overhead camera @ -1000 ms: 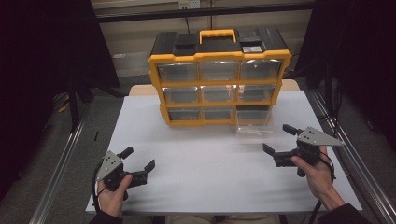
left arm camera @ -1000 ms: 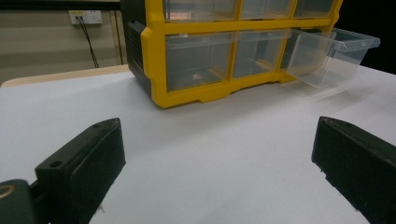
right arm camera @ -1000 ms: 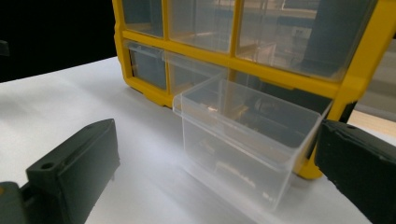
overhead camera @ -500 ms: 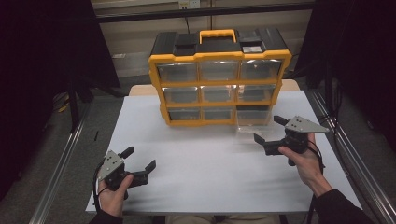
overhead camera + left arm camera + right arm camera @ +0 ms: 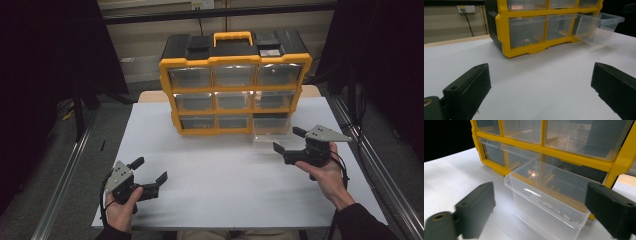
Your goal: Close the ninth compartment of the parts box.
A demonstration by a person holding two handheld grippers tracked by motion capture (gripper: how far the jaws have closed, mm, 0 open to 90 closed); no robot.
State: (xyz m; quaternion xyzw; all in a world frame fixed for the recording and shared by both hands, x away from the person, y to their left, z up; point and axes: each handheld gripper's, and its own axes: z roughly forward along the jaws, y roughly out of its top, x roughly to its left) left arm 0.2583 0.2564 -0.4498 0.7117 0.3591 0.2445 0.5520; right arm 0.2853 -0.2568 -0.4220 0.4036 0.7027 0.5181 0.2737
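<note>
Yellow-and-black drawer cabinet (image 5: 235, 82) at the far edge of the white surface (image 5: 225, 175), mid-width. Bottom-right clear drawer (image 5: 549, 205) pulled out toward the near side, still tucked into its slot. Right tool (image 5: 289, 142) near the right edge, jaws spread wide, aimed at that drawer's front, not touching. Left tool (image 5: 148, 171) by the near left corner, jaws spread, gripping nothing.
</note>
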